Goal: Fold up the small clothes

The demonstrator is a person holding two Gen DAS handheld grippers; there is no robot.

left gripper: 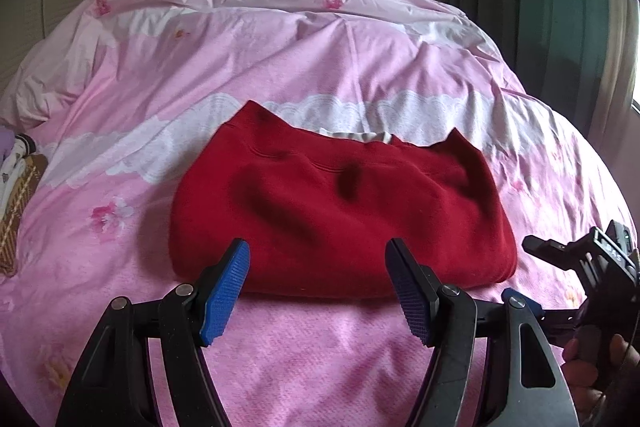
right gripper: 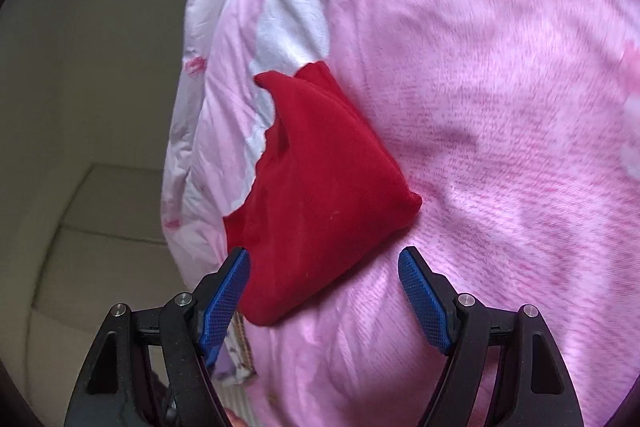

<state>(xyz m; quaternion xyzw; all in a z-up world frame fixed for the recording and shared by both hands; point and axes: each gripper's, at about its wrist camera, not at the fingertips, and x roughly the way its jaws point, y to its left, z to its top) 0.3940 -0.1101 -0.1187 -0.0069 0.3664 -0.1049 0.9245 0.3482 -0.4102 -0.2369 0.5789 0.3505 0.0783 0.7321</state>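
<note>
Red fleece garment (left gripper: 332, 211) seen folded into compact block, laid on pink floral duvet (left gripper: 320, 67) of bed; white inner edge shown at far side. Left hand-held gripper (left gripper: 318, 267) held spread, nothing gripped, just before near edge. Right hand-held gripper (right gripper: 324, 275) likewise spread over garment corner (right gripper: 320, 187). Patterned clothes (left gripper: 16, 179) noted at left; green curtain (left gripper: 540, 7) beyond. Duvet wrinkled, weave fuzzy.

A: What is not clear here?
B: In the right wrist view the pink bedding (right gripper: 500, 107) is blurred. The left tongs (right gripper: 322, 291) cover the near edge of the red garment (right gripper: 320, 187).
A: And the left wrist view?
B: The woven item (left gripper: 16, 223) at the bed's left edge is cut off, so I cannot tell what it is.
</note>
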